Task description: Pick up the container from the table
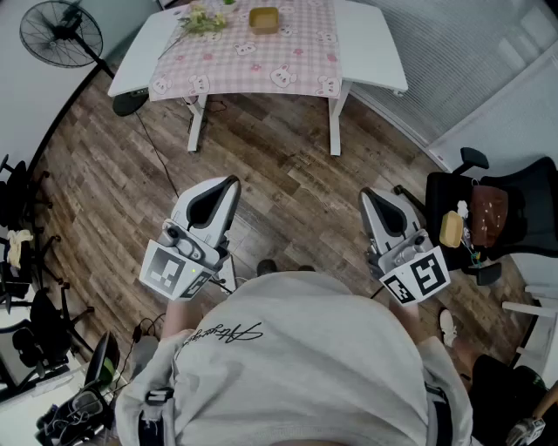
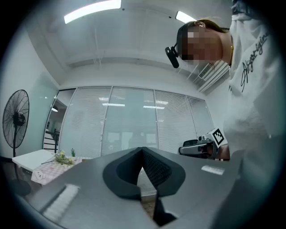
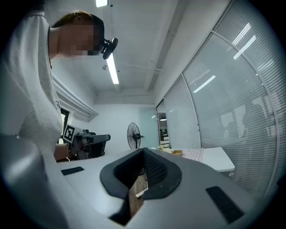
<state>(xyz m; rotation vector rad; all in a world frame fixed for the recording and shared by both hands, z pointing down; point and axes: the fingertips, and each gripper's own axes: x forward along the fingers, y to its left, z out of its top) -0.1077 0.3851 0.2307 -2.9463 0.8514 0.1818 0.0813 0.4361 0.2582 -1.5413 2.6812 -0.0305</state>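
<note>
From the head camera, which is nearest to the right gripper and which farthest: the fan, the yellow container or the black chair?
From the right gripper:
1. The chair, close by on its right.
2. The container, ahead and a little to the left, on the table.
3. The fan, in the far left corner.

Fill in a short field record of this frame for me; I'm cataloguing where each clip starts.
container: small yellow-brown square container, on the pink checked cloth of the white table, nothing touching it
left gripper: shut, empty, held close to the person's body, well short of the table
right gripper: shut, empty, also well short of the table
between person and table: bare wood-plank floor
nearby: black standing fan left of the table
</note>
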